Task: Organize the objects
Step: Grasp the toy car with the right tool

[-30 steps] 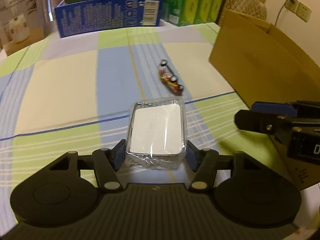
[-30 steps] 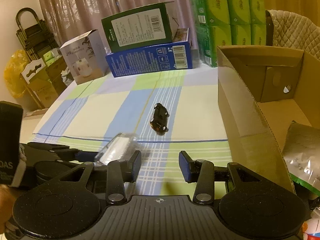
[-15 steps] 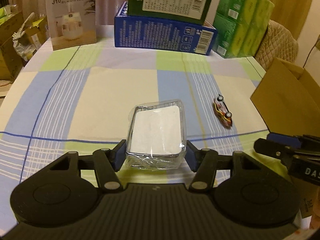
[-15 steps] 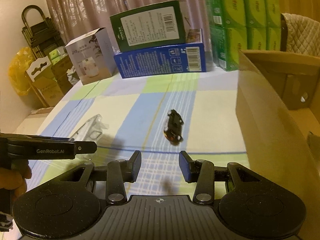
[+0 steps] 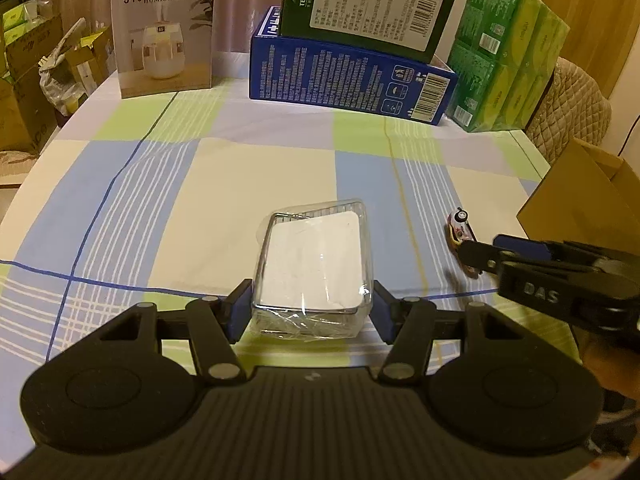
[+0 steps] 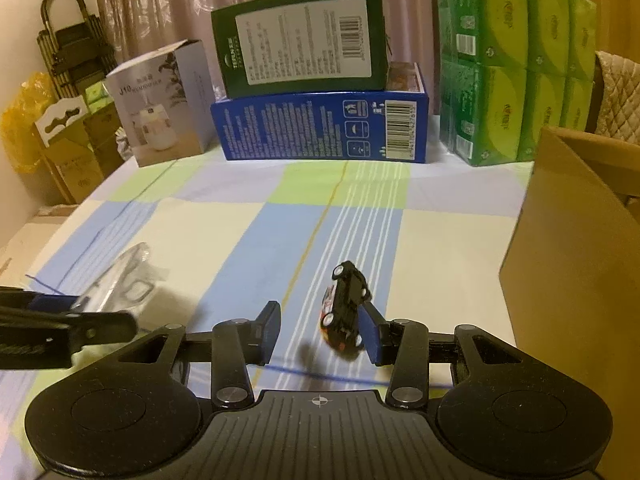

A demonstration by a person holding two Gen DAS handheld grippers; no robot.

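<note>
left jaws clamp clear packet (image 5: 314, 268), right jaws wide around toy car (image 6: 345, 309)

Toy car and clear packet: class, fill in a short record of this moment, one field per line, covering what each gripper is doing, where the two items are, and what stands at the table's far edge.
left gripper: shut on the clear packet, which has a white card inside
right gripper: open, jaws either side of the toy car, not yet closed
toy car position: on its side on the checked tablecloth, near the cardboard box
far edge: humidifier box, blue box with a dark green box on it, green packs
</note>
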